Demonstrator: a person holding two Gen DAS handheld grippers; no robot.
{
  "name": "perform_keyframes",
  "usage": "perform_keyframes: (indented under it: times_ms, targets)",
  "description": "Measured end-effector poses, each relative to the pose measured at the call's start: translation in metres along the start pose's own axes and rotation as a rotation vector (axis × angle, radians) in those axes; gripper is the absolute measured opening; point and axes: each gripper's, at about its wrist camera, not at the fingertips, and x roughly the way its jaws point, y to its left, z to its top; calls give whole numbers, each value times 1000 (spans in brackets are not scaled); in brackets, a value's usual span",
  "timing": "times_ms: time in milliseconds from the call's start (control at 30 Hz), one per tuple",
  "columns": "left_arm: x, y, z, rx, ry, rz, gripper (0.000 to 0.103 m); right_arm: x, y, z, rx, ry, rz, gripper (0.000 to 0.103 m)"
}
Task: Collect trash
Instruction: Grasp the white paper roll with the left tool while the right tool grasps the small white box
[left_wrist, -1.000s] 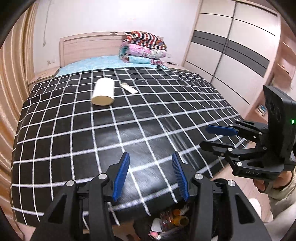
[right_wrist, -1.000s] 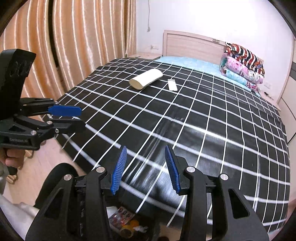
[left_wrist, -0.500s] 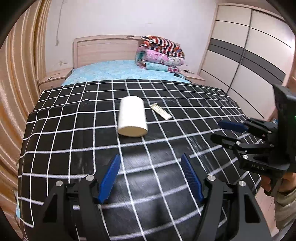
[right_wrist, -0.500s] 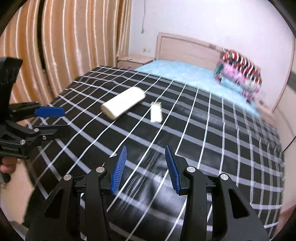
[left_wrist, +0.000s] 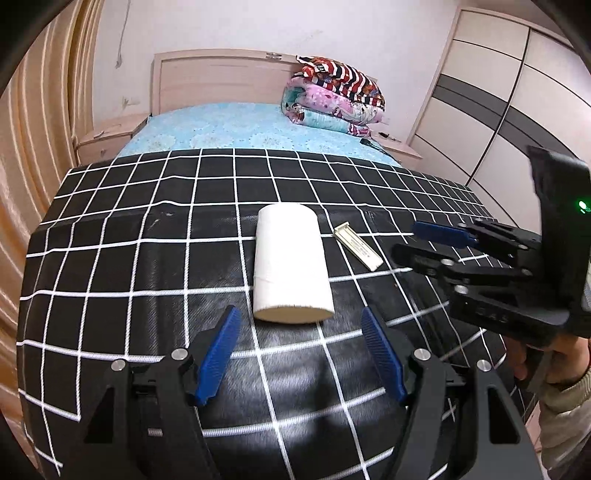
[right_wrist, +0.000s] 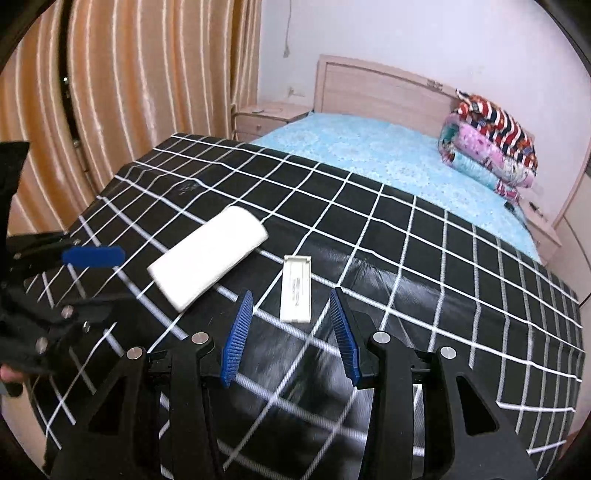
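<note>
Two pieces of litter lie on a black cover (left_wrist: 110, 295) with white grid lines: a white paper roll (left_wrist: 290, 264) on its side, one flat end facing the foot of the bed, and just beside it, not touching, a small flat white plastic strip (left_wrist: 357, 250) with faint print. The left gripper (left_wrist: 301, 354) hovers low over the cover, its blue-padded fingers spread wide and empty, the roll lying just ahead of the gap. The right gripper (right_wrist: 291, 332) is likewise spread and empty, lined up just short of the strip (right_wrist: 296, 288), with the roll (right_wrist: 208, 266) off to its left. Only the left camera catches the sliding-door wardrobe (left_wrist: 498, 110) and the person's hand (left_wrist: 546, 354) gripping the right tool; only the right camera takes in the tan curtain (right_wrist: 129, 92) and a bedside table (right_wrist: 271, 118). Both show the blue sheet (left_wrist: 240, 129) and the folded quilts (left_wrist: 332, 96) by the headboard.
</note>
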Motion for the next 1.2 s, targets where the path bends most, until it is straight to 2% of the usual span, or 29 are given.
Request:
perform_keyframes:
  times_ms: [167,467,533,667,700,767,800,1033,1200]
  targets:
    - [18,-2,11,13,24,8,65,31,-9,11,12,56,21,43]
    - [42,5,17,-13,68,42,65,55,-13,20,38,78,43,43]
    - [46,5,17,-19,73,30,65,59,-13,20,37,85,39,43]
    - [54,3,20,-7,60,37,65,60,-12,19,29,86,18,42]
    - [55,4,21,-4,59,40,65,60,-12,19,26,85,13,40]
    - [55,4,22,-7,61,51,54,60,-13,19,26,79,-1,28]
    - [54,5,22,-15,61,47,54,60,-13,19,26,77,2,25]
    - [46,5,14,4,38,69,52,52,-11,15,6,63,14,24]
    - [23,-3,9,31,3,87,52,35,-3,13,-7,40,14,24]
